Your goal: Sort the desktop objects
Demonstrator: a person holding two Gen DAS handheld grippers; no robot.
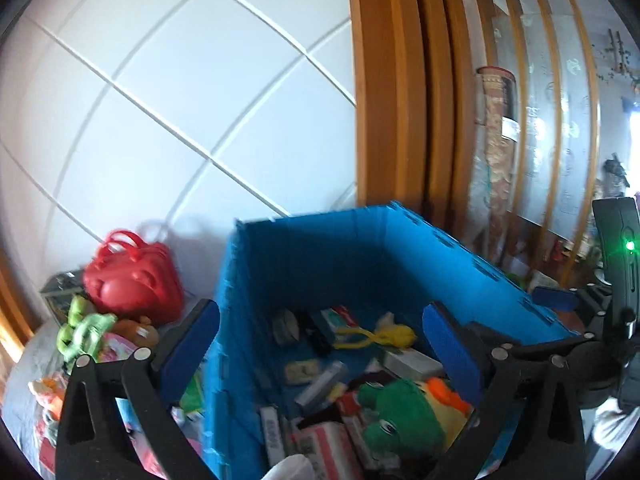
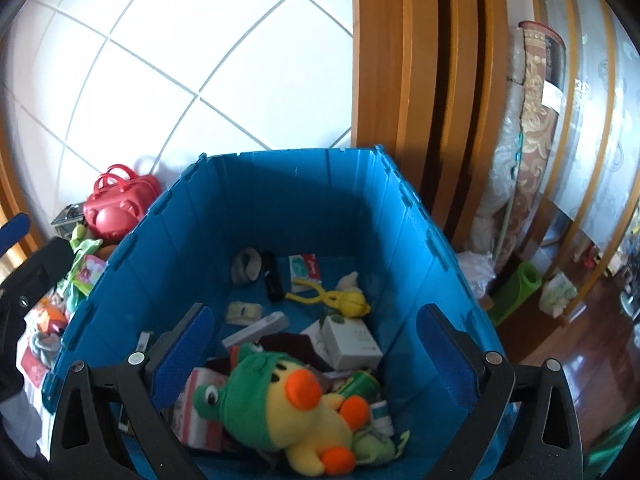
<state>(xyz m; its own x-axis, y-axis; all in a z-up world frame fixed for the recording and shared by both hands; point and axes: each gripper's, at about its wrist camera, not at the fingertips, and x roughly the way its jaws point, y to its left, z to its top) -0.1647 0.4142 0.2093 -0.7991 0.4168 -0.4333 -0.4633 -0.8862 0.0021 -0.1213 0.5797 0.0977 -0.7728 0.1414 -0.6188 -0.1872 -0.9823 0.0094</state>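
A blue plastic crate (image 2: 336,200) holds many sorted objects: a yellow plush duck in a green frog hat (image 2: 288,400), a yellow slingshot toy (image 2: 340,300), a white box (image 2: 352,340) and several small packs. My right gripper (image 2: 324,352) is open and empty above the crate, over the duck. My left gripper (image 1: 324,344) is open and empty at the crate's (image 1: 320,256) left wall, one finger outside it. The duck (image 1: 404,412) also shows in the left wrist view. The right gripper's body (image 1: 616,280) shows at the right edge there.
A red toy handbag (image 1: 132,280) stands left of the crate against the white tiled wall, with green toys (image 1: 84,332) and other items piled on a grey surface. A wooden door frame (image 2: 400,80), rolled carpets (image 2: 536,128) and a green mat roll (image 2: 516,292) stand right.
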